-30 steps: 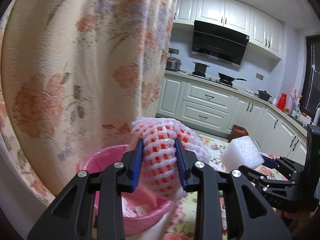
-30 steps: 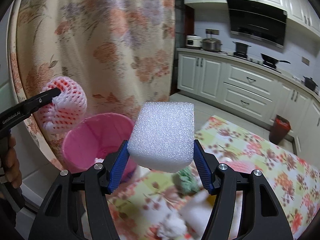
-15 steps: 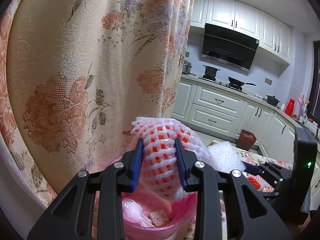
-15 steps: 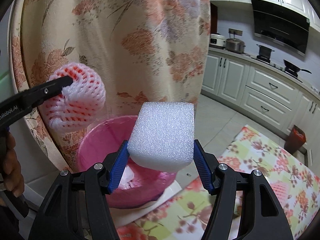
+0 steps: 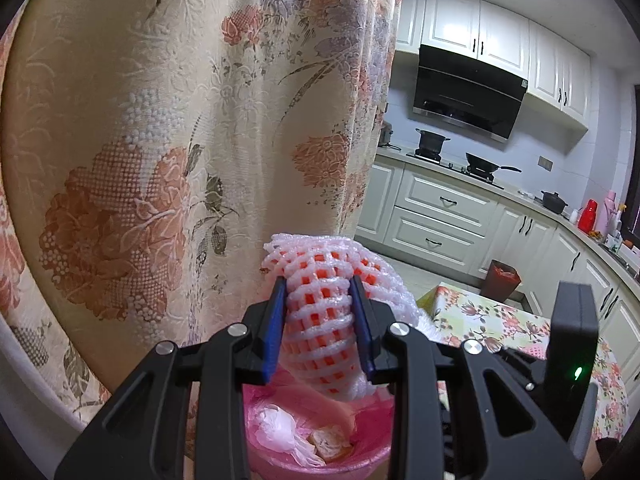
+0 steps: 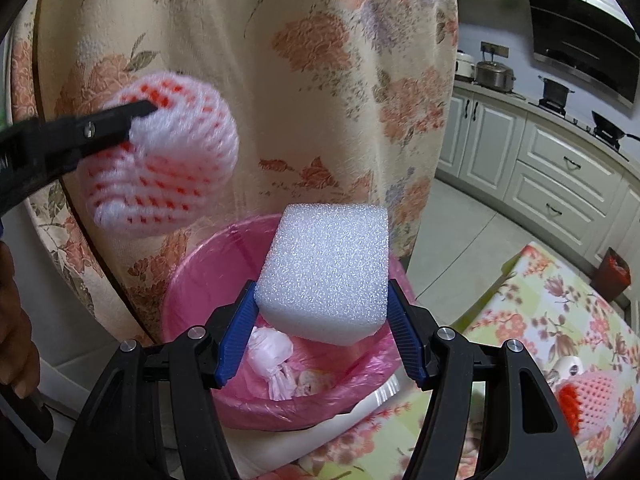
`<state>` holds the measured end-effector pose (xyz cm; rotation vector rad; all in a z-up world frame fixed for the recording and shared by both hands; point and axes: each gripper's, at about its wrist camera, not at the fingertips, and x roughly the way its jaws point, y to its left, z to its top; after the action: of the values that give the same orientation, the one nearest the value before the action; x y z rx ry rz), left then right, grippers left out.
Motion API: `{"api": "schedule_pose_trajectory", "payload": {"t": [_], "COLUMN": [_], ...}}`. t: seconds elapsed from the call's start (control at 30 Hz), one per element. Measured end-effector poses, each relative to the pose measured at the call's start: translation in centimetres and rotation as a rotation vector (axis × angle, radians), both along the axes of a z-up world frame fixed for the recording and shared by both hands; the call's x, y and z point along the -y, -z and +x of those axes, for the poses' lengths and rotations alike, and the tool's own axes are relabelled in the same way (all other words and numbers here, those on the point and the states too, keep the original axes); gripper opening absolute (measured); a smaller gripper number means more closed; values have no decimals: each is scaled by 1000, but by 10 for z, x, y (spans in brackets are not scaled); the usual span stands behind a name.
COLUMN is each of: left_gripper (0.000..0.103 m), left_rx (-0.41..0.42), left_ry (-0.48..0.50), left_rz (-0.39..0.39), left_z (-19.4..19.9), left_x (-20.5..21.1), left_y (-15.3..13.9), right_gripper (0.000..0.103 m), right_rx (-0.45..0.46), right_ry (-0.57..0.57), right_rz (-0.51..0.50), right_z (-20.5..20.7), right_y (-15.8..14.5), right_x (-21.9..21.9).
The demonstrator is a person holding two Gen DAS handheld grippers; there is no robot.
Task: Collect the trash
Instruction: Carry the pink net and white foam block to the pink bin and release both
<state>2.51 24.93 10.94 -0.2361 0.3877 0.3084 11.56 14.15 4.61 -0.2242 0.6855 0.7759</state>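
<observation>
Low in the right wrist view, the right gripper clamps one white foam block directly above the pink bin. Upper left, the left gripper pinches one foam fruit net, higher, beside the rim. Another net lies lower right on the surface.

Counted: 2 foam fruit nets, one gripped over the bin, one lying on the floral worktop. 1 white foam block. 1 pink-lined bin, approx. 2 crumpled bags seen inside. 1 small dark bin w/ red liner on the kitchen floor.
</observation>
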Motion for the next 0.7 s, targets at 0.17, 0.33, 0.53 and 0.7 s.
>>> {"api": "schedule_pose_trajectory", "payload": {"t": [0.17, 0.33, 0.53, 0.7], "left_gripper": [31, 61, 62, 62], "left_rx": [-2, -28, -52, -59], "left_ry": [-1, 15, 14, 4], "left_rz": [2, -29, -39, -38], "left_z": [5, 23, 32, 32], "left_x": [2, 1, 0, 1], "left_y": [1, 12, 19, 20], "right_gripper": [65, 79, 79, 79], "right_rx": [-24, -25, -23, -16], "right_ry": [-28, -8, 41, 65], "right_rz": [-21, -24, -19, -9], "right_z": [-3, -1, 11, 15], "right_y": [11, 13, 10, 5], "right_x": [-6, 0, 19, 32]}}
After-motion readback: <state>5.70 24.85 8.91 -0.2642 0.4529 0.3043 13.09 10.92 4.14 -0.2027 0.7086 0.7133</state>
